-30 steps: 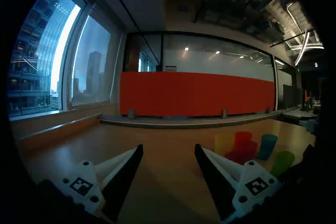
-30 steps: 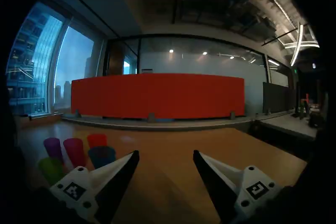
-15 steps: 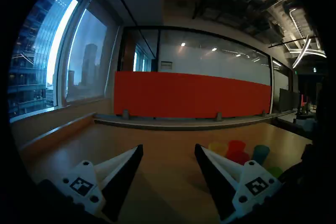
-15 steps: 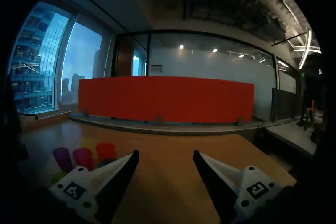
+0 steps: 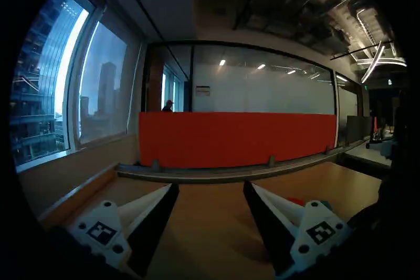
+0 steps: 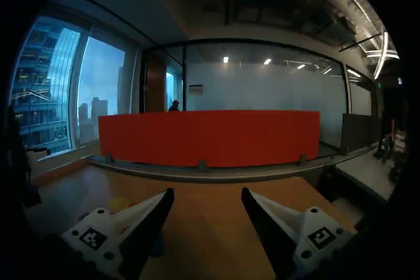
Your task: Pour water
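ahead: open worktop (image 6: 210, 227) | far edge: walled by red partition (image 6: 210, 138) | low left in right gripper view: cups (image 6: 119, 204), mostly hidden

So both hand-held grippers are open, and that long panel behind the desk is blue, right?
No. The panel is red, not blue; the left gripper view shows it. The left hand-held gripper and the right hand-held gripper are indeed open.

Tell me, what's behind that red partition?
A person's head shows above the partition, with a glass wall farther back. The partition covers the rest of the person and everything lower behind it.
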Demonstrator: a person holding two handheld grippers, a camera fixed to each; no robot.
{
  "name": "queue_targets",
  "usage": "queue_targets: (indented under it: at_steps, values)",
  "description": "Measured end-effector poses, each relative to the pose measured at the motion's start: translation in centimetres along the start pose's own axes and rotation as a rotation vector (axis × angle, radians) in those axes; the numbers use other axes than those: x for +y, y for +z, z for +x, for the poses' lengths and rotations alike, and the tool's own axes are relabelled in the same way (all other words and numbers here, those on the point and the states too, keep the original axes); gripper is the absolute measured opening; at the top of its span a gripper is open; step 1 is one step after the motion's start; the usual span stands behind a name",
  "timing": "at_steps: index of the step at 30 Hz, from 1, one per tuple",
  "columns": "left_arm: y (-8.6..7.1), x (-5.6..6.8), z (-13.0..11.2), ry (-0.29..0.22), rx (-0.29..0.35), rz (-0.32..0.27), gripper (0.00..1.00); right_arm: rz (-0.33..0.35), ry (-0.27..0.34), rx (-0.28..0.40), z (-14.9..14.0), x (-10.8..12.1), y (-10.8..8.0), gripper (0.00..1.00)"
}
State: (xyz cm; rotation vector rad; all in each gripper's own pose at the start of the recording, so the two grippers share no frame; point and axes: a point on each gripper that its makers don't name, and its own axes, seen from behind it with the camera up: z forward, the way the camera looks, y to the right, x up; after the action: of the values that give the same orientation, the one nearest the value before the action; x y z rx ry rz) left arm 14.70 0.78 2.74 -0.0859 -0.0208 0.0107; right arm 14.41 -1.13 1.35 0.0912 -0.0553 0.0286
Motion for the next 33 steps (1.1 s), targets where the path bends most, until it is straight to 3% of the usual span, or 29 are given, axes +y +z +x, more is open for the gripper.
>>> queue_targets:
  at_steps: [8,14,20,33]
  values:
    - [0.1,0.9,4.4,0.035,0.026,-0.047,0.91,0.022,0.006,0.003,2.7,0.1,-0.2,0.99]
    - [0.2,1.6,4.9,0.054,0.011,-0.094,0.91,0.052,0.012,-0.008,2.5,-0.1,-0.4,0.99]
    - [0.2,3.5,4.7,0.08,0.0,-0.165,0.91,0.15,0.008,-0.019,2.7,-1.9,-0.8,1.0]
    - [-0.5,8.4,5.9,0.028,0.003,-0.368,0.91,0.381,0.054,0.012,5.3,-6.2,-2.3,0.99]
